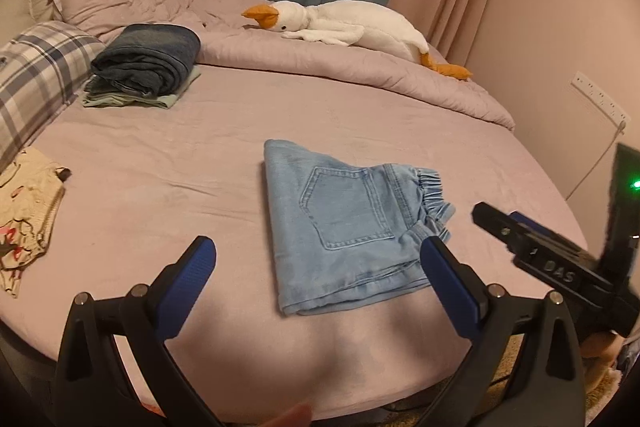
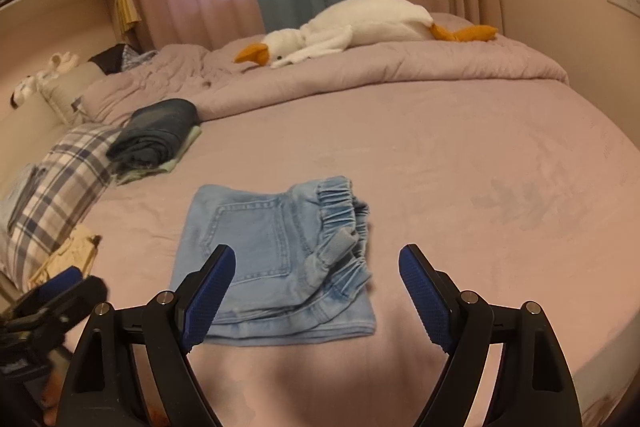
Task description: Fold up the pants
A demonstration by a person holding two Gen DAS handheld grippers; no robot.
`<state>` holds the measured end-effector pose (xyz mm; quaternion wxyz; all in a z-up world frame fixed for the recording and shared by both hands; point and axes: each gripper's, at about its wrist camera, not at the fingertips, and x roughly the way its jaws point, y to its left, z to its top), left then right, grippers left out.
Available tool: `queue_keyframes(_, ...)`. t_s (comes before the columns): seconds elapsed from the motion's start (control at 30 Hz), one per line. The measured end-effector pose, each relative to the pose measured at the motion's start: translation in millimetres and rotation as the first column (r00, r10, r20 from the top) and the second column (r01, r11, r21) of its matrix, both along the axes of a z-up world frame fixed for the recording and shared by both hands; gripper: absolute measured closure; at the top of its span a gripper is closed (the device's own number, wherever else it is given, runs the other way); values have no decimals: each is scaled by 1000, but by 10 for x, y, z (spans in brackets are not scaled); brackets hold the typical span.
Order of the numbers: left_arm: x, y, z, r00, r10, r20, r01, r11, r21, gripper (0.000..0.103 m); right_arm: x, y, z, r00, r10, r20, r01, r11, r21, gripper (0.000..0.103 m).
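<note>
Both grippers, left [image 1: 318, 269] and right [image 2: 316, 277], gape wide, empty; jeans [image 1: 344, 223] at frame centre look fully folded.

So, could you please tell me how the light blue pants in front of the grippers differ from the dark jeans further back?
The light blue pants are pale denim; the dark jeans are deep navy. The light pants lie alone and flat on the sheet, pocket up; the dark jeans sit atop a green garment in a stack. The light pants show an elastic waistband; the dark jeans show none. Both are folded.
</note>
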<state>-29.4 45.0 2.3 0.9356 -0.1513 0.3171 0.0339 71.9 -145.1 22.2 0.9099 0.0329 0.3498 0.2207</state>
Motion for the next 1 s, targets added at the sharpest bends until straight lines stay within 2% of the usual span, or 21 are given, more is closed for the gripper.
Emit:
queue_keyframes(0.27, -31, -43, -44, 999, -25, -29, 25, 999, -28, 1, -102, 34, 79, 1000, 13, 29, -13, 1000, 8, 19)
queue_keyframes(1.0, -28, -190, -73, 998, -25, -52, 26, 1000, 15, 1, -115, 1, 60, 1000, -5, 20, 5, 1000, -11, 19)
